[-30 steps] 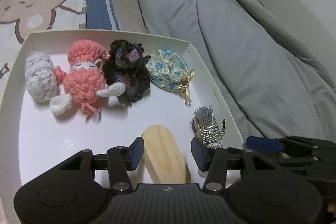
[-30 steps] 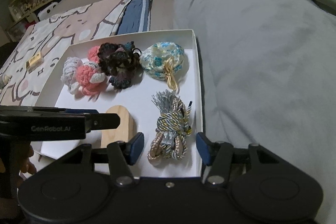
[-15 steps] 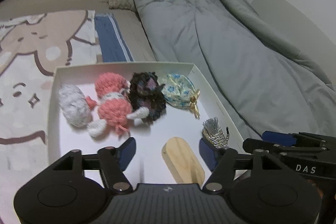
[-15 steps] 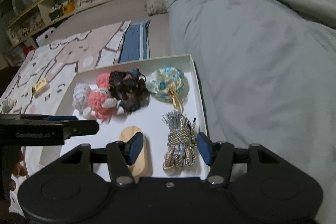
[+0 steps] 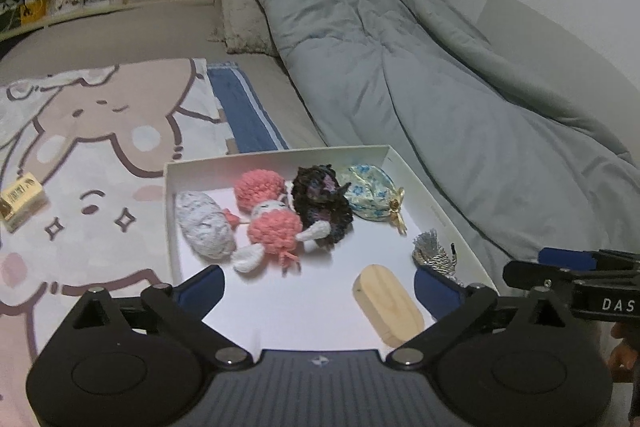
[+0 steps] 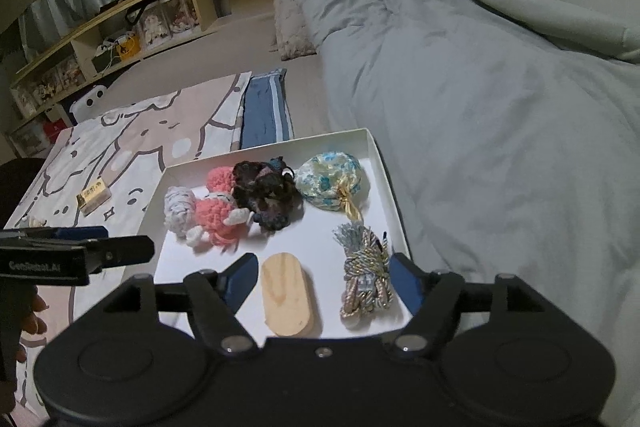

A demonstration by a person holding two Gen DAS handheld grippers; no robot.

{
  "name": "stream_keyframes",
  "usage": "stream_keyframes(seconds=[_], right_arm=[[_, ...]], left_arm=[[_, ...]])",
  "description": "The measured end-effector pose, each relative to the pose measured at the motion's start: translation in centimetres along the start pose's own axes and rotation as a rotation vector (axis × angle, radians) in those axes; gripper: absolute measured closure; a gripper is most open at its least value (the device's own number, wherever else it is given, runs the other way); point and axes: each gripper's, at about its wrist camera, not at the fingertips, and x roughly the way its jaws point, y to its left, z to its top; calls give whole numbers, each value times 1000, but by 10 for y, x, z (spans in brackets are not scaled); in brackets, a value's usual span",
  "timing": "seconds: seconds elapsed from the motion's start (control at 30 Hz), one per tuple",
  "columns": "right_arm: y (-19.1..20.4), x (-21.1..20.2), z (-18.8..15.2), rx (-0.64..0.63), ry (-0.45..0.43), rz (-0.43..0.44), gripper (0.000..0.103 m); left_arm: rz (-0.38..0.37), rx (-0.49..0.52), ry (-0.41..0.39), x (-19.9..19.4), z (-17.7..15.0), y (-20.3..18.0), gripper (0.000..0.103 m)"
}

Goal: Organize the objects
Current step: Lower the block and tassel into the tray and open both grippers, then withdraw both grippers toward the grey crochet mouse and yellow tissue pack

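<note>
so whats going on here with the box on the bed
A person holds a gripper in each hand over a white box of small things. The wooden oval and the rope bundle lie at its near end, the crochet toys and the floral pouch along the far side. The left gripper and right gripper hold nothing, and their fingers are opening.
</note>
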Motion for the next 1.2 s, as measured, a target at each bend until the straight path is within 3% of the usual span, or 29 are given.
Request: stream_keyframes(seconds=[0.2,0.43,0.6,0.87,1.2], right_arm=[[15,-12,-7,-6,-50,-26,9],[29,-16,-15,-9,-75,-64,0],[32,-11,-16,35,-65,-74,0],[54,-2,-11,-1,-67,-68,0],[101,32,15,-28,-85,-7,0]], left_arm=[[10,28,-20,-17,-6,9,0],[31,49,-46,-32,-9,22,0],[45,43,-55,-38,-9,35,0],[82,11,-79,-46,-8,66,0],[215,-35,-146,-67,0,124,0]])
